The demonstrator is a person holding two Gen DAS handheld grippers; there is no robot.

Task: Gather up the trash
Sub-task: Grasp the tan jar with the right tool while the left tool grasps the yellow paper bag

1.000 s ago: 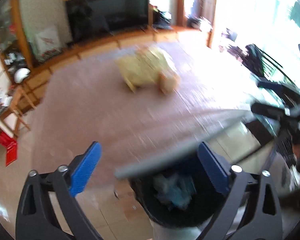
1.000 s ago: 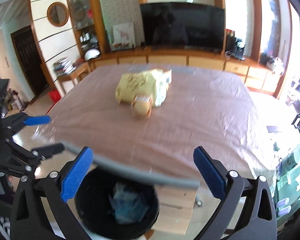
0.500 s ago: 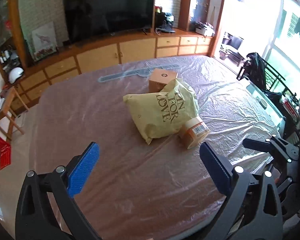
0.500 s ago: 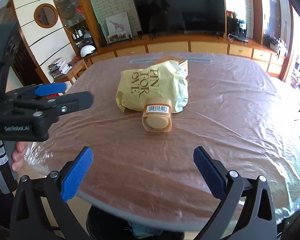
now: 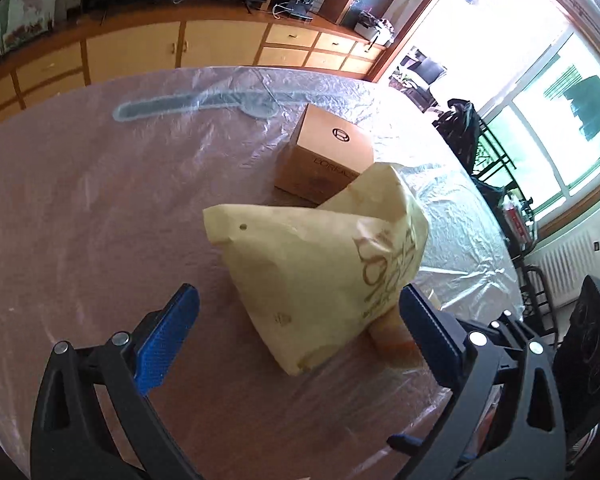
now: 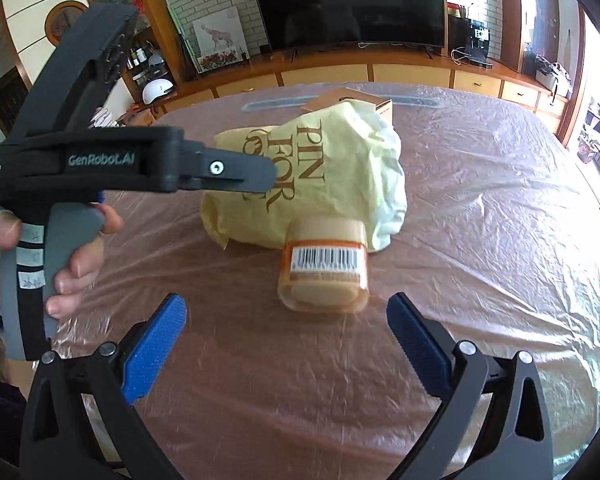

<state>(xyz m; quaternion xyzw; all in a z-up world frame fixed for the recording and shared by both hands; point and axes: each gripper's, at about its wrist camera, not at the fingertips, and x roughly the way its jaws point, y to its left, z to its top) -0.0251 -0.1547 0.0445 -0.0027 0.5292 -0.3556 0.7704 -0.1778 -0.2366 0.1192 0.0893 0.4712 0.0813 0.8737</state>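
Observation:
A crumpled yellow paper bag (image 5: pixel 320 276) printed "PIN FOR LOVE" lies mid-table, also in the right wrist view (image 6: pixel 312 184). An orange jar (image 6: pixel 324 268) with a barcode label lies on its side against the bag's near edge; only a sliver of the jar (image 5: pixel 392 336) shows in the left view. Behind the bag sits a brown cardboard box (image 5: pixel 328 160). My left gripper (image 5: pixel 298 300) is open, its fingers straddling the bag's near corner without touching it. My right gripper (image 6: pixel 286 306) is open just short of the jar.
The table (image 6: pixel 480 240) is wrapped in clear plastic film over a pinkish cloth. A hand (image 6: pixel 72 264) holds the left tool's black body (image 6: pixel 120 160) at the left. A TV (image 6: pixel 352 4) and low cabinets line the far wall. Dark chairs (image 5: pixel 472 136) stand by the bright window.
Both grippers rose from above the black bin below the table edge and moved in over the table, closing on the bag and the jar. Both stay open.

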